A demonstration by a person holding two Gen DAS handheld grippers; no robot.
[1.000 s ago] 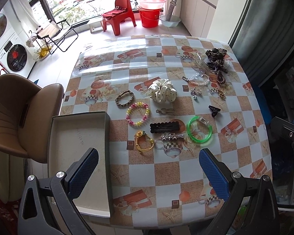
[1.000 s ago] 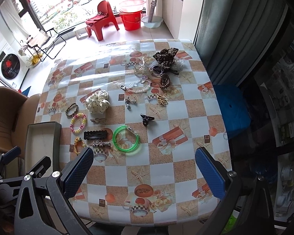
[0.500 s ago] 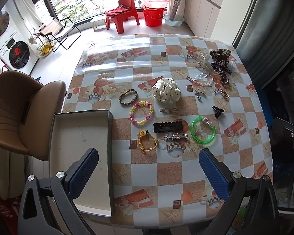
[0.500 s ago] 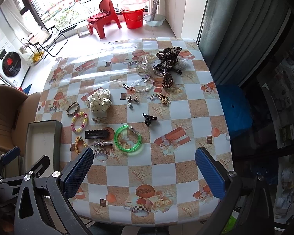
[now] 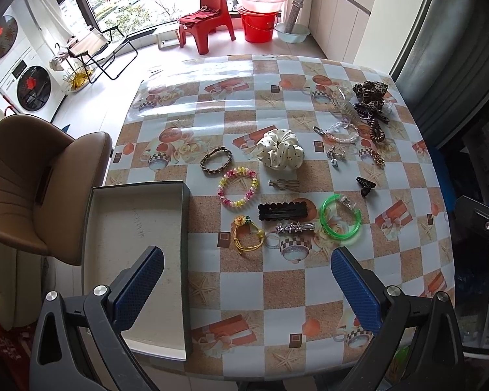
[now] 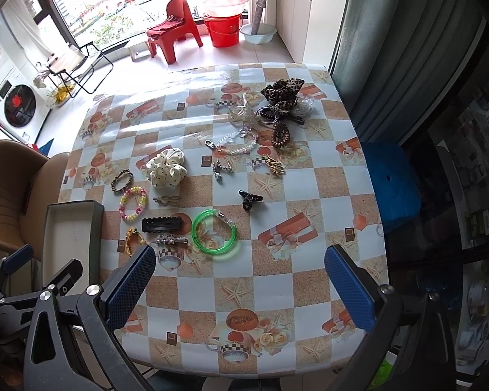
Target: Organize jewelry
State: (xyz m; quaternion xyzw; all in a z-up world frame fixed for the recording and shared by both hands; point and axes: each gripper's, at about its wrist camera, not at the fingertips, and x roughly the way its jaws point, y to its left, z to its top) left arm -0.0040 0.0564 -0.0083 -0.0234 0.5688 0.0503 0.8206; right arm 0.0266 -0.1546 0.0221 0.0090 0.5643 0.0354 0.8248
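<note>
Table (image 5: pixel 277 277) farther below both empty, wide-spread grippers than before.

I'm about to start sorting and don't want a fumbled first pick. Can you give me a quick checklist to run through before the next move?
1. Left gripper open, nothing in it: ok.
2. Right gripper open, nothing in it: ok.
3. Box holds nothing, ready to receive: ok.
4. Near pieces lie apart: yellow hair tie, star clip and green bangle each have room around them: ok.
5. Far pile by the leopard scrunchie is tangled: not ok for a first pick.
6. Whether the thin star clip lifts cleanly off the tablecloth: cannot tell.
</note>
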